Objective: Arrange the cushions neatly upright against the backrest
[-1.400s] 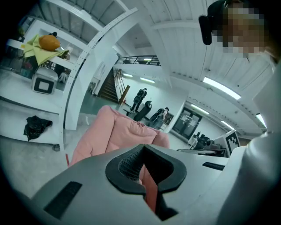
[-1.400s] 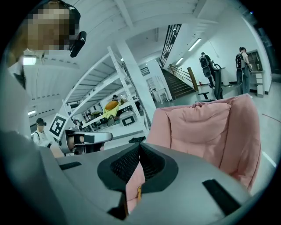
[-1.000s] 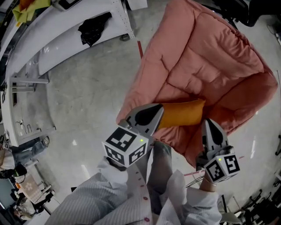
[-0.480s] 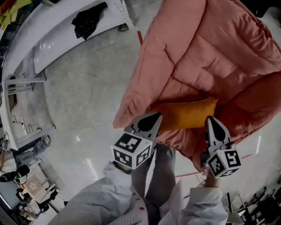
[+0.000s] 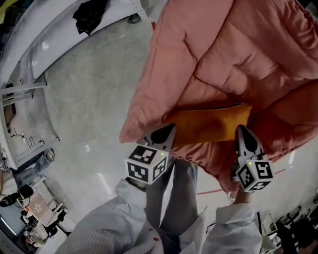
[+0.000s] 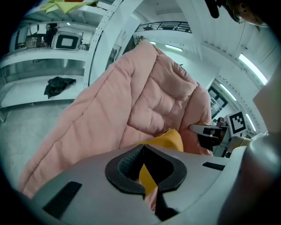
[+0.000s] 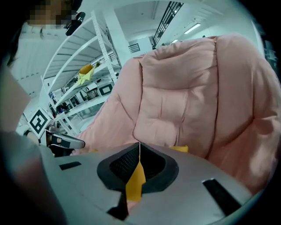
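An orange cushion point(image 5: 208, 124) lies across the seat of a big pink padded chair point(image 5: 223, 54), held up between both grippers. My left gripper point(image 5: 166, 132) is shut on the cushion's left end, where orange fabric point(image 6: 147, 176) shows between its jaws. At the cushion's right end my right gripper point(image 5: 243, 133) is shut on a pinched fold of the same fabric point(image 7: 135, 178). The chair's tall backrest point(image 7: 184, 88) rises behind the cushion. In the left gripper view the right gripper point(image 6: 210, 131) shows beyond the cushion point(image 6: 169, 139).
Grey polished floor point(image 5: 89, 99) lies left of the chair. A white shelf unit point(image 5: 44, 44) with a black cloth point(image 5: 89, 12) on it runs along the upper left. The person's legs point(image 5: 174, 198) stand against the seat's front edge. A red floor line point(image 5: 211, 191) passes below.
Both grippers have carried the cushion further in over the seat, toward the backrest. The view has closed in on the chair. Both grips have held.
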Demonstrator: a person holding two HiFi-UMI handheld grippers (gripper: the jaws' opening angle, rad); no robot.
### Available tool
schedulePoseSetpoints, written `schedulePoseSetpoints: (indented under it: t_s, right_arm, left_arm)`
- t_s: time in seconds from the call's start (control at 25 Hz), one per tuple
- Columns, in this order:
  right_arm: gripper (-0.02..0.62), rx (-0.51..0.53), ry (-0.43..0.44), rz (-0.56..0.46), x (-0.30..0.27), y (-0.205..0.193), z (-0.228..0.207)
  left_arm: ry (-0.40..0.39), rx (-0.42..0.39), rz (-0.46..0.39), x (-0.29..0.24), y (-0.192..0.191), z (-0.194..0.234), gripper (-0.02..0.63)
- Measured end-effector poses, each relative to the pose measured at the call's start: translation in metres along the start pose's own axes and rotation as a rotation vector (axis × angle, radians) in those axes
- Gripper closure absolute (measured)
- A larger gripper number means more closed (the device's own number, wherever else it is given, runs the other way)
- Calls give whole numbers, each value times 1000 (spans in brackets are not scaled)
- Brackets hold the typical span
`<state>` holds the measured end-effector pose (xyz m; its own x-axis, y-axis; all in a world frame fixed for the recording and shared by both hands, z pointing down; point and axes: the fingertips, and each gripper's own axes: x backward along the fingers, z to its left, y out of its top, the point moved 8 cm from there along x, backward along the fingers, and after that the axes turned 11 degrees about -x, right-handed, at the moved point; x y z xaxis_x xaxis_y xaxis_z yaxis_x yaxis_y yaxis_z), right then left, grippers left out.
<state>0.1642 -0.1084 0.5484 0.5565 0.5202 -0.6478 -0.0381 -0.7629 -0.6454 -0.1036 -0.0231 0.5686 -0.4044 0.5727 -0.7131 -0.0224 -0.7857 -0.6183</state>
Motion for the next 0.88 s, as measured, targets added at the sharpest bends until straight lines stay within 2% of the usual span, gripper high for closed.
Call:
schedulePoseSetpoints:
  t_s: [0.48, 0.6, 0.8, 0.88]
  right_arm:
    - [580, -8, -69, 71, -24, -18, -41]
    - [580, -16, -87, 69, -24, -18, -46]
    - [576, -14, -85, 76, -24, -12, -53]
    - [536, -14, -78, 95, -25, -8, -54]
  left_arm:
    - [59, 63, 33, -15, -34, 7, 594]
    - [57, 80, 38, -16, -39, 7, 539]
    - [91, 88, 41, -18, -40, 6, 483]
    - [97, 94, 47, -18, -38, 5, 462]
